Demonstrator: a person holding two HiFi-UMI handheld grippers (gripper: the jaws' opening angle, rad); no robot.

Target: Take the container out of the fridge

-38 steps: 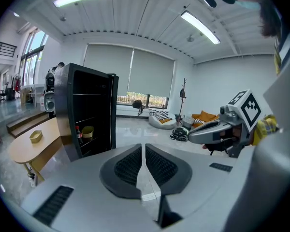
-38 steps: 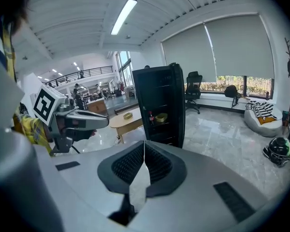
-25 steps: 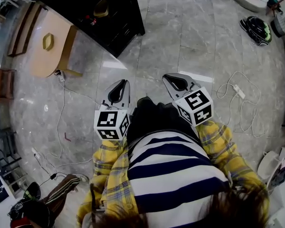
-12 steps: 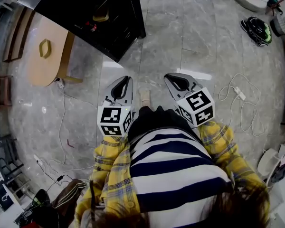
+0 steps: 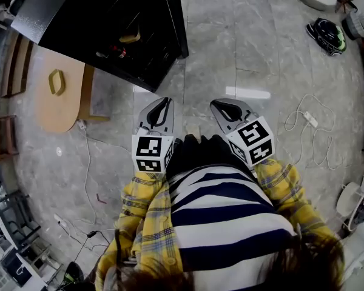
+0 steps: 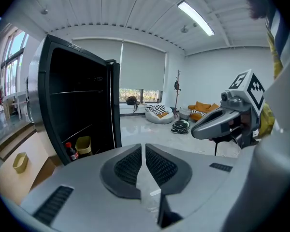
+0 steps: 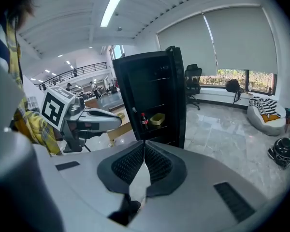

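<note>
The black fridge (image 5: 118,26) stands open ahead on my left. On a low shelf inside sit a yellow container (image 5: 129,37) and, beside it, a red-capped bottle (image 5: 113,53). Both show in the left gripper view as the container (image 6: 83,145) and bottle (image 6: 71,151), and in the right gripper view as the container (image 7: 157,119) and bottle (image 7: 144,121). My left gripper (image 5: 164,103) and right gripper (image 5: 221,105) hang side by side in front of my body, well short of the fridge. Each is shut with nothing between its jaws.
A light wooden table (image 5: 64,96) with a small yellow object (image 5: 56,82) stands left of the fridge. Cables and a power strip (image 5: 306,120) lie on the marble floor at right, a helmet (image 5: 327,34) farther back. More cables trail at lower left.
The fridge has come closer and fills more of the upper left. Both grippers kept their place in front of my body and stayed shut.
</note>
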